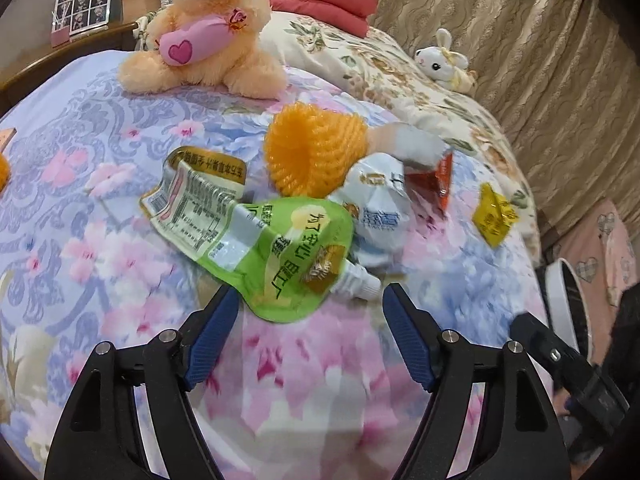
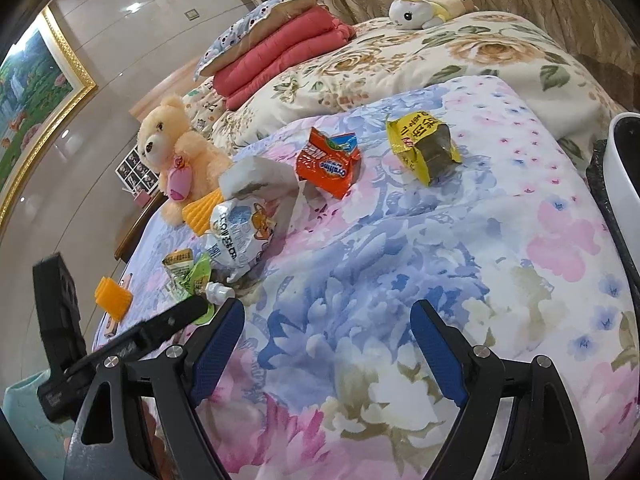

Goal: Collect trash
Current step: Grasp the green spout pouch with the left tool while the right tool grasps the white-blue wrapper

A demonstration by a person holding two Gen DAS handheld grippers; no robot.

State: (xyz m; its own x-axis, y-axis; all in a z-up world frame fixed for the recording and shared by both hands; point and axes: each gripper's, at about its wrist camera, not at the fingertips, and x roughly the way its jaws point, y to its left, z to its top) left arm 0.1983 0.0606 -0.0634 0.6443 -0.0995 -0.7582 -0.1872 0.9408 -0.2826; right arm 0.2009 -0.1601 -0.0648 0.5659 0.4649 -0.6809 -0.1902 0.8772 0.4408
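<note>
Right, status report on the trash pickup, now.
Left hand-held gripper open, lined up on green pouch. Right hand-held gripper open, empty. Orange wrapper, yellow wrapper loose on bed. Nothing blocking.

My left view smears the pink-flowered bedspread [image 1: 304, 364] between the fingers, orange foam fruit net [image 1: 3, 174] cut by the left frame edge, red foil snack wrapper [image 1: 434, 184] half behind the white-blue crumpled packet [image 1: 380, 200], white round bin [image 2: 624, 160] cropped at the bed's right edge in my right view.
</note>
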